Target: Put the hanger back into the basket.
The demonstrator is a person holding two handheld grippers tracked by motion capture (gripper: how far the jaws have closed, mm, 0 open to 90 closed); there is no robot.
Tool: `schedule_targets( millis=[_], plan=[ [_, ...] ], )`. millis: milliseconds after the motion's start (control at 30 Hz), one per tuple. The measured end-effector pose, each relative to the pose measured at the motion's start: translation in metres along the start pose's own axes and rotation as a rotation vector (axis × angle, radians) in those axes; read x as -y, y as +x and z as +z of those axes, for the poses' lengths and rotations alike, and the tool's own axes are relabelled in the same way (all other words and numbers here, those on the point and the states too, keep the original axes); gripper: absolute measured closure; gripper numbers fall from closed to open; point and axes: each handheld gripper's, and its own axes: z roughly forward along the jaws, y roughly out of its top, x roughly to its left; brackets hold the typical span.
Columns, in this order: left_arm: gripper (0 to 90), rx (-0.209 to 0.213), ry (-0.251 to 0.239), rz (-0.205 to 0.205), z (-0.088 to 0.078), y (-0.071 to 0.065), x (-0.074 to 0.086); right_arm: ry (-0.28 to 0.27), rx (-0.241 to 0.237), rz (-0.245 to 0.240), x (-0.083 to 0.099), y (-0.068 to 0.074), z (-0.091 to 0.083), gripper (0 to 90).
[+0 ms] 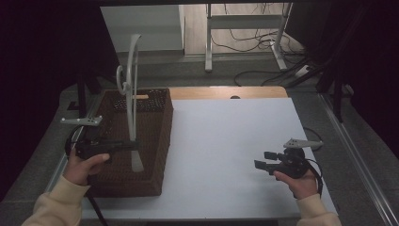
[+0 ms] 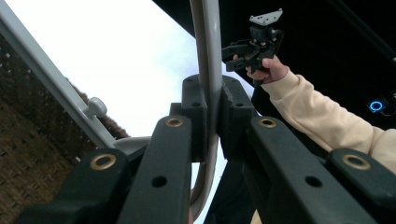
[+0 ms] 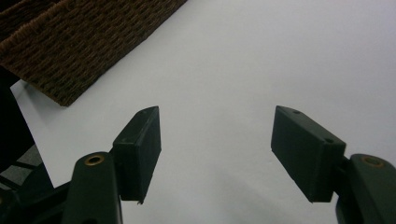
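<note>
My left tongs clamp the grey hanger, upright over the wicker basket at the left. I should carry it level, clearing the rim. My right tongs wait wide above the white surface.

Basket on the table's left part, hanger upright above it.

A pale grey hanger stands over a dark brown woven basket on a white table.
</note>
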Motion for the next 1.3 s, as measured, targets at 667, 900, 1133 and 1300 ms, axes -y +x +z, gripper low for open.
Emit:
schedule_targets(
  millis=[667,900,1133,1300],
  plan=[
    [82.2,-0.024,0.11,0.001,-0.018,0.03,0.009,0.008,0.004,0.006,0.001,-0.002,0.001,33.1],
    [82.1,-0.051,0.192,0.018,-0.025,0.044,0.017,0.013,0.007,0.006,0.001,-0.003,0.001,33.1],
    [82.2,-0.052,0.233,0.027,-0.025,0.049,0.023,0.017,0.006,0.007,0.001,-0.003,0.002,33.1],
    [82.2,-0.067,0.3,0.035,-0.024,0.053,0.027,0.017,0.006,0.007,0.001,-0.003,0.002,33.0]
  ],
)
